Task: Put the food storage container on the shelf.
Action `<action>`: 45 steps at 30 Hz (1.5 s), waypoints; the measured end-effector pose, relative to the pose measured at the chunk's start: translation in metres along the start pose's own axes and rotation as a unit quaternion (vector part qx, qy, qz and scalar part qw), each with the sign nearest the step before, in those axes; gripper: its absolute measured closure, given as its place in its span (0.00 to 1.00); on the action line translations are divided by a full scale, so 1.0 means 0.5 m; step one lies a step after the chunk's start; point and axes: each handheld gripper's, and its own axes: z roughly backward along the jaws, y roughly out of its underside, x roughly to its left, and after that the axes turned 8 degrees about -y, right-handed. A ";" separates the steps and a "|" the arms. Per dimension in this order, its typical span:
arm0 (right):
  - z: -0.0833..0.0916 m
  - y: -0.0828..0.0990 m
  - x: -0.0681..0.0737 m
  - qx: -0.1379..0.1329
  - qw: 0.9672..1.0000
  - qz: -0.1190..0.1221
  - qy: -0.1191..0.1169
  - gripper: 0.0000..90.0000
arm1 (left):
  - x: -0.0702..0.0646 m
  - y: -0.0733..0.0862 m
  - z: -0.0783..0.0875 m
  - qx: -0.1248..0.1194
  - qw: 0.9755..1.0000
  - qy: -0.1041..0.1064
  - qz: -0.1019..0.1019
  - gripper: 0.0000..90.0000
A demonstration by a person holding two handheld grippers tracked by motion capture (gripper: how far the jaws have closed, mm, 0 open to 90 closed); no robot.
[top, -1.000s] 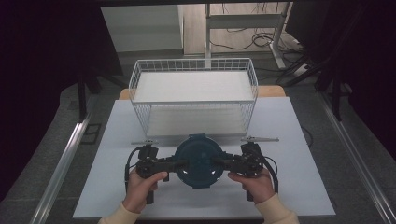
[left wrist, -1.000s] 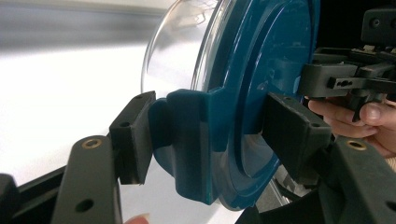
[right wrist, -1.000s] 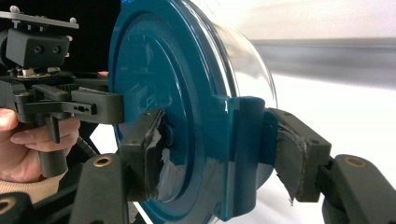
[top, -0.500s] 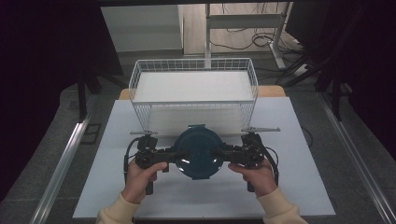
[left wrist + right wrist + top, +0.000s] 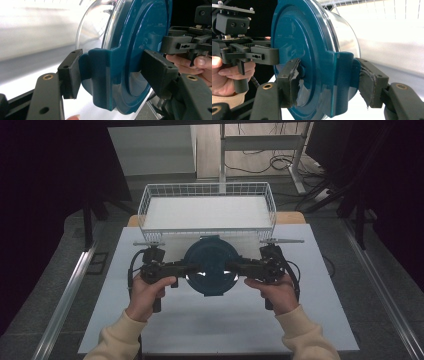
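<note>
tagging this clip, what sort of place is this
Probably a lab or recording workspace: a white table with a white wire basket, metal floor rails, and loose cables on the floor behind.

Blue lid (image 5: 140, 50) cut off at top edge in left hand-held gripper view; clear container (image 5: 95, 22) under it blurred, contents can't tell. Same lid cropped top and bottom in right hand-held gripper view. Counter (image 5: 165, 330) near edge hidden behind sleeves (image 5: 120, 337). Wire basket (image 5: 387, 7) blown out, mesh barely legible.
</note>
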 end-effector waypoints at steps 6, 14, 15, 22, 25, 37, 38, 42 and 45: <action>0.007 -0.046 0.016 -0.004 1.000 0.007 0.001 0.43 | -0.008 -0.043 0.017 -0.007 1.000 0.003 -0.005 0.40; 0.015 -0.097 0.031 -0.010 1.000 0.016 0.001 0.43 | -0.021 -0.089 0.035 -0.019 1.000 0.001 -0.011 0.40; 0.016 -0.102 0.032 -0.010 1.000 0.017 0.000 0.43 | -0.021 -0.093 0.037 -0.020 1.000 0.002 -0.012 0.40; 0.019 -0.137 0.042 -0.015 1.000 0.026 0.001 0.43 | -0.027 -0.125 0.048 -0.027 0.999 0.000 -0.019 0.40; 0.019 -0.149 0.040 -0.016 1.000 0.025 -0.002 0.43 | -0.029 -0.139 0.049 -0.026 0.999 -0.003 -0.021 0.40; 0.015 -0.209 0.025 -0.020 0.999 0.029 -0.001 0.43 | -0.021 -0.204 0.040 -0.027 1.000 0.000 -0.016 0.40; 0.015 -0.215 0.023 -0.020 0.999 0.030 0.000 0.43 | -0.021 -0.204 0.040 -0.027 1.000 0.000 -0.016 0.40; 0.011 -0.238 0.018 -0.027 0.999 0.032 0.000 0.43 | -0.014 -0.238 0.038 -0.028 0.999 0.000 -0.017 0.40; 0.007 -0.254 0.013 -0.027 0.999 0.032 -0.001 0.43 | -0.010 -0.258 0.037 -0.024 0.999 -0.002 -0.023 0.40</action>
